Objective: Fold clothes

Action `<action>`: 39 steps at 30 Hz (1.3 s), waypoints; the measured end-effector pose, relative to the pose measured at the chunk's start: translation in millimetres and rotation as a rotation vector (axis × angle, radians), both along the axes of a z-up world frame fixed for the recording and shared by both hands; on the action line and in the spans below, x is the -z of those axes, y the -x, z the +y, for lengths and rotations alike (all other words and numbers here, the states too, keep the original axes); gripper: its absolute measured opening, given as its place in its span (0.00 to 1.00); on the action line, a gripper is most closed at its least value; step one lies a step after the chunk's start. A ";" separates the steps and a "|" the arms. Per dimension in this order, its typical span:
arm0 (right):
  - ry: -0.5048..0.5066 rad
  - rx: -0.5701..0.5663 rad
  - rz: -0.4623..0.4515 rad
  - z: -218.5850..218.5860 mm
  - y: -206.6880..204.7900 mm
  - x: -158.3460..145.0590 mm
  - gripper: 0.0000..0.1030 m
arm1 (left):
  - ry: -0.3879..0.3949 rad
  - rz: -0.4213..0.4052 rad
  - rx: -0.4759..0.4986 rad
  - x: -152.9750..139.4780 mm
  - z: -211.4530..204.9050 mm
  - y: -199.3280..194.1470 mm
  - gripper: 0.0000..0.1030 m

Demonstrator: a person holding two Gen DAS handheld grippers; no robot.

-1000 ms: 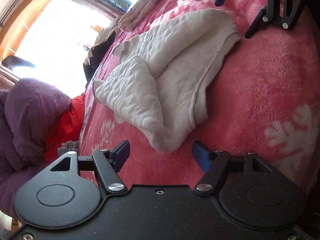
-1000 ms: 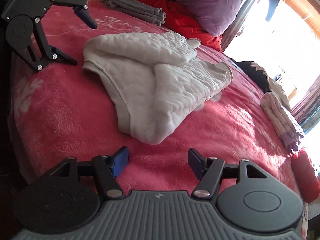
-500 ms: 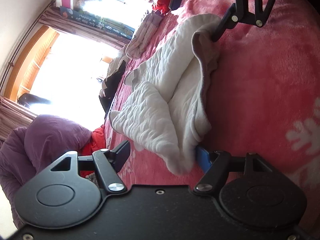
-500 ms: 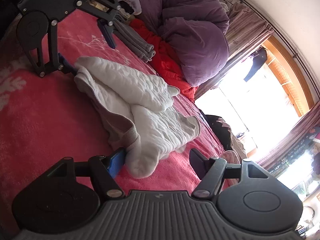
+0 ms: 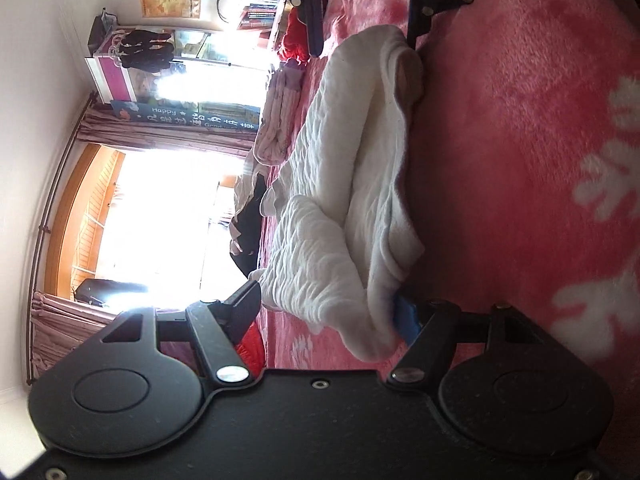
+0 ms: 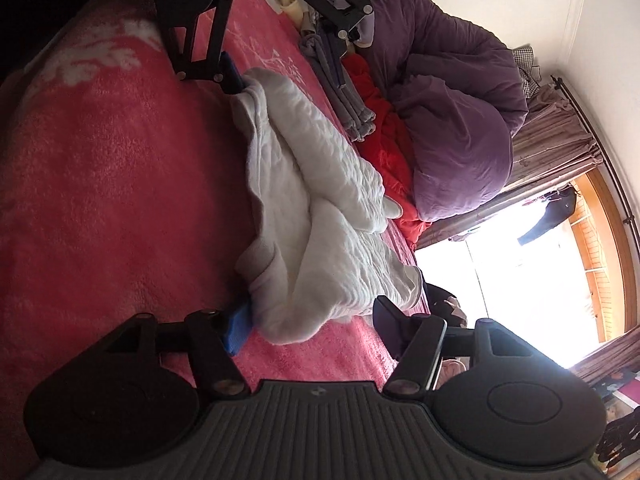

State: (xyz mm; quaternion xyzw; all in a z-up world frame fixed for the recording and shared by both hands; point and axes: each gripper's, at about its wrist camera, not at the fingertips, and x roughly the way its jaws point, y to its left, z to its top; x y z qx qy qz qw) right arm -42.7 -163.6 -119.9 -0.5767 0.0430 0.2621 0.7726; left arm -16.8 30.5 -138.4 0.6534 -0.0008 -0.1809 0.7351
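The left gripper (image 5: 326, 312) stands with its jaws apart around the near end of a white quilted garment (image 5: 344, 200) that lies folded on a pink blanket (image 5: 520, 160) with white flower shapes; one blue pad touches the cloth, and the other finger (image 5: 244, 308) stands clear of it. At the far end the right gripper (image 5: 366, 14) reaches the garment's other edge, though its grip is hard to make out. Beyond lie a folded pinkish bundle (image 5: 276, 120), dark clothes (image 5: 248, 224) and a glaring window (image 5: 160, 220) with curtains.
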 end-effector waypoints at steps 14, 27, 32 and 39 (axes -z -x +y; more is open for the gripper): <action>0.046 -0.109 -0.131 3.2 -15.3 16.4 0.63 | -0.074 -0.052 0.076 6.5 -2.1 -10.0 0.48; -0.102 -0.108 0.192 2.4 -9.2 -37.5 0.22 | -0.058 0.098 0.080 -30.0 -4.3 17.2 0.21; -0.162 -0.133 0.388 -9.9 2.3 -68.4 0.22 | -0.032 0.254 0.134 -56.4 3.1 43.8 0.21; -0.356 -0.113 0.651 -31.1 -13.4 -104.2 0.23 | 0.092 0.526 0.129 -104.5 5.2 26.3 0.21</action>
